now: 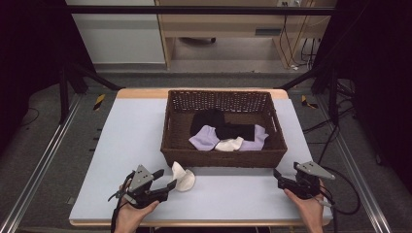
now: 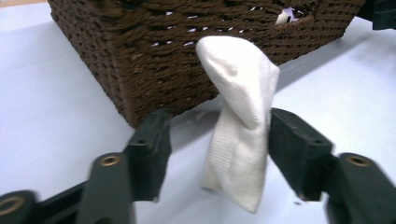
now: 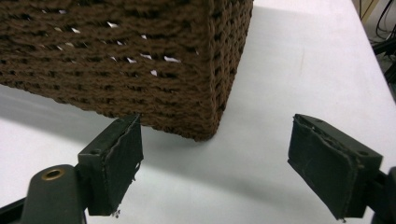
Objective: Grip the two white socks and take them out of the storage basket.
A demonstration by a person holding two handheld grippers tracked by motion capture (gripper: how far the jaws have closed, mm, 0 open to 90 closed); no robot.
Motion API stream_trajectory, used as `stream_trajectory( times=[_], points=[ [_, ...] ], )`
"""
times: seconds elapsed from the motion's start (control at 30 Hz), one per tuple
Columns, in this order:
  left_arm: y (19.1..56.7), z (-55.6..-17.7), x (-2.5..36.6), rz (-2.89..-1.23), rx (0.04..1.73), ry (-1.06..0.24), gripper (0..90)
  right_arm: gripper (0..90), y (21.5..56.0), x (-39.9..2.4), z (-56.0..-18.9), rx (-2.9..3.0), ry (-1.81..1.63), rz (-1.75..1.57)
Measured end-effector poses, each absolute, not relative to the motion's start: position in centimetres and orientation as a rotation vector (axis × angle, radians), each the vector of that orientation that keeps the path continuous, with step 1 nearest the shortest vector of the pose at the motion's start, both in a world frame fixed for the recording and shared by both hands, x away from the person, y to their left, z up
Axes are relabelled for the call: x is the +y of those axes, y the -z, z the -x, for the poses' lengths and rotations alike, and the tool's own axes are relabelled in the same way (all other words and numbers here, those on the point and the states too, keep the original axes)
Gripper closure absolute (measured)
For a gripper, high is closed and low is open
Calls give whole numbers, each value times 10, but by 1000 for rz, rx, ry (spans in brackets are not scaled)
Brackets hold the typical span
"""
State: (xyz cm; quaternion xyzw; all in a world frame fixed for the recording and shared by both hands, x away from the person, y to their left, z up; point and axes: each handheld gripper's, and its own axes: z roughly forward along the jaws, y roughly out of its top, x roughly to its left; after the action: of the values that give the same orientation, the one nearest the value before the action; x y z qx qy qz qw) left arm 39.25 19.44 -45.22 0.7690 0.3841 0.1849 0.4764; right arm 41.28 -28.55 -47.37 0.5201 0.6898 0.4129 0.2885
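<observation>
Black left fingers spread around ribbed white sock (limp); right fingers wide.

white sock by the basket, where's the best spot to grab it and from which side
Probably its narrow, bunched middle. The white sock stands crumpled on the table just in front of the basket, and the open left gripper already straddles it. Come from the person's side, away from the wicker wall, one jaw on each flat face, and close there.

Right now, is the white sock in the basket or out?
Out. The white cotton sock lies on the table in front of the brown woven basket, by the left tongs.
</observation>
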Motion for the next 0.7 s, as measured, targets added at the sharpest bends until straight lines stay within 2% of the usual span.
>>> stream_trajectory(
  times=[0.03,0.07,0.17,0.47,0.7],
  points=[
    [452,-393,196,-1870,947,-448,340,179,474,-285,-413,1842,-1102,-1388],
    [452,-392,200,-1855,953,-428,278,181,470,-284,-412,1840,-1115,-1388],
    [450,-391,204,-1830,966,-434,229,181,466,-282,-410,1835,-1118,-1369],
    [446,-400,234,-1758,1083,-503,226,218,447,-281,-404,1813,-1161,-1323],
    [456,-416,260,-1753,1191,-584,280,282,424,-275,-401,1821,-1189,-1271]
  ],
)
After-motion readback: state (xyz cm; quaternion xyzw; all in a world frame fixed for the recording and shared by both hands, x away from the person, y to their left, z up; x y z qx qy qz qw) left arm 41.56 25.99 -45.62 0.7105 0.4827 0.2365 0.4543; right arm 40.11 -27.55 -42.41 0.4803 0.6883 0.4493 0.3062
